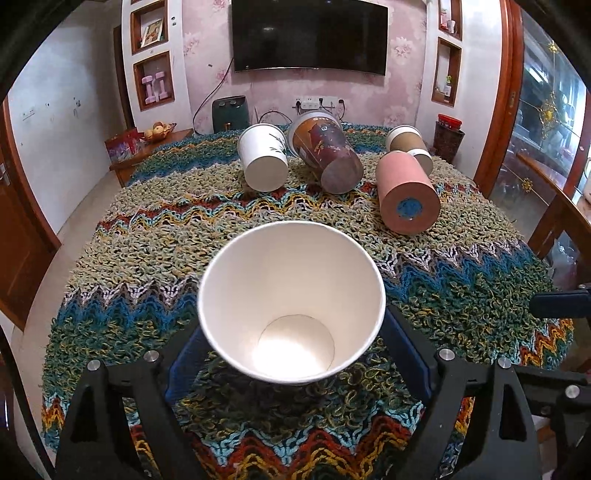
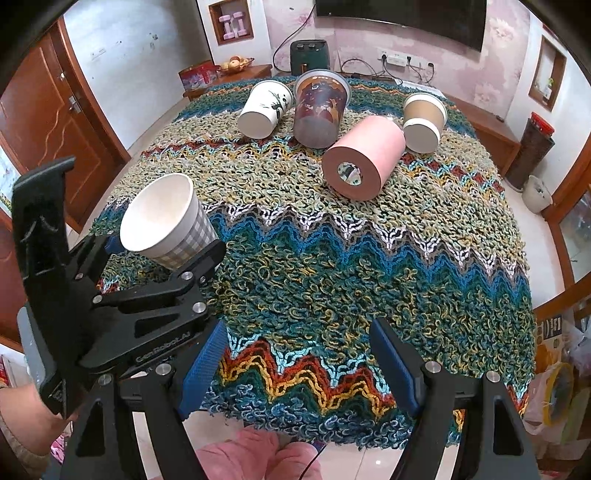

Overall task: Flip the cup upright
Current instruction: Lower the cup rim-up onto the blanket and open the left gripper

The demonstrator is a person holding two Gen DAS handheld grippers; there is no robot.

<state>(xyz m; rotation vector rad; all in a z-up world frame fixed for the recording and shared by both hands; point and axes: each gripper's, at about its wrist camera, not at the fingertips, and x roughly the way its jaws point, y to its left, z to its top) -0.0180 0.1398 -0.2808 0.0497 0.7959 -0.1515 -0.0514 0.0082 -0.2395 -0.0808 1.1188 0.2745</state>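
My left gripper (image 1: 291,343) is shut on a white paper cup with a grey check pattern (image 1: 291,299). The cup is tilted, mouth up and toward the camera, above the near part of the table. The right wrist view shows the same cup (image 2: 166,221) held in the left gripper (image 2: 162,251) at the table's left edge. My right gripper (image 2: 297,354) is open and empty over the near table edge. Several other cups lie on their sides at the far end: a white panda cup (image 2: 264,109), a dark printed cup (image 2: 319,109), a pink cup (image 2: 364,157) and a brown cup (image 2: 423,122).
A colourful zigzag knitted cloth (image 2: 332,266) covers the table. A wooden chair (image 1: 554,221) stands at the right. A TV (image 1: 310,35), an air fryer (image 1: 229,112) and a low cabinet with a fruit bowl (image 1: 159,131) are behind the table.
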